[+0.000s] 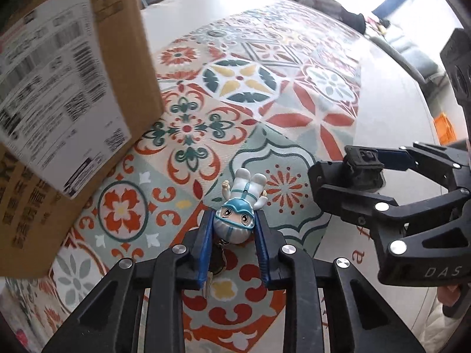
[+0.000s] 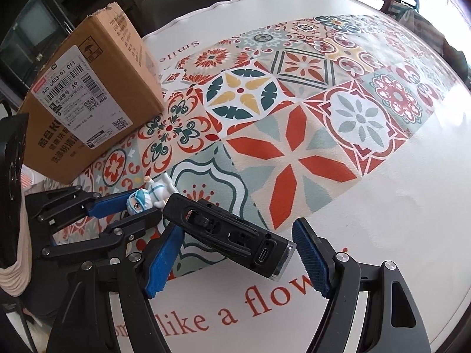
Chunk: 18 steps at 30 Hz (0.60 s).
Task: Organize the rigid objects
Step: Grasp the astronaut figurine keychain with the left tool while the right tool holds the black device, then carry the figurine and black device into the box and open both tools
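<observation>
I have the left gripper [image 1: 234, 229] closed on the head of the small white-and-blue plastic figurine [image 1: 240, 206], which lies on the patterned tabletop [image 1: 265, 103] near the brown cardboard box [image 1: 73, 88]. The right gripper [image 2: 232, 253] stands half open around the black rectangular device with a USB-C port [image 2: 229, 232]; I cannot tell whether both pads press it.

Risks:
- The rounded head may slip or pivot from the pads on lifting.
- The attached keyring [image 1: 219, 259] beneath the left gripper may snag.
- The two grippers are close; collision is possible.

The figurine's long axis runs away from the left gripper, feet outward. The device's long axis lies crosswise between the right pads.
</observation>
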Available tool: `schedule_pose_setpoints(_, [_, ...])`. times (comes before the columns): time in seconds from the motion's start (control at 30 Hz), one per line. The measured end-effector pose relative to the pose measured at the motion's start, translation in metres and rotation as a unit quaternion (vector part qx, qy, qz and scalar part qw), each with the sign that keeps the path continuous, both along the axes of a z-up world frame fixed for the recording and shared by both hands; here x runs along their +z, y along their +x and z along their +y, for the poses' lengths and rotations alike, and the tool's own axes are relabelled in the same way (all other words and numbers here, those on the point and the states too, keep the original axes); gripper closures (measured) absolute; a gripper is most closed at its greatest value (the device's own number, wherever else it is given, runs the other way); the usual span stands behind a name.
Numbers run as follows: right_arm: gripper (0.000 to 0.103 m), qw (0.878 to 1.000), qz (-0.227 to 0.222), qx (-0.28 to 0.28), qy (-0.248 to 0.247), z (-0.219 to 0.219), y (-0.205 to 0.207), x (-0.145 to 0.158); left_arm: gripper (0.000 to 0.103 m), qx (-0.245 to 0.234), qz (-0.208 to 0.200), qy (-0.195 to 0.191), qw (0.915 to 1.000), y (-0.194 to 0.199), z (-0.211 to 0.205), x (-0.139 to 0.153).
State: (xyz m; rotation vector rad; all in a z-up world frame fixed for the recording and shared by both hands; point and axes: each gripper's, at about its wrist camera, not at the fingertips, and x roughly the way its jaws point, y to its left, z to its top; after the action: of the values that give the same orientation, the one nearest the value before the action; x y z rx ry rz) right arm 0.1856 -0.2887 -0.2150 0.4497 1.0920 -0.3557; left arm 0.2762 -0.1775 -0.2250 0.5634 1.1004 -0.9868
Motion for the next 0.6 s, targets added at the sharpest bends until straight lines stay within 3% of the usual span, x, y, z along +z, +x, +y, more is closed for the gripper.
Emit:
schedule_pose_setpoints(0.2, [0.027,1.000,-0.018,0.012,-0.012,0.001,-0.003,0.009,0.076,0.072,-0.010,-0.023,0.9971,-0.001,0.018,0.011])
schedule_pose_setpoints(0.6, [0.027,0.996,-0.056,0.065,-0.035,0.017,0.000,0.046,0.076,0.179,-0.028,-0.065,0.9813,-0.009,0.059,0.052])
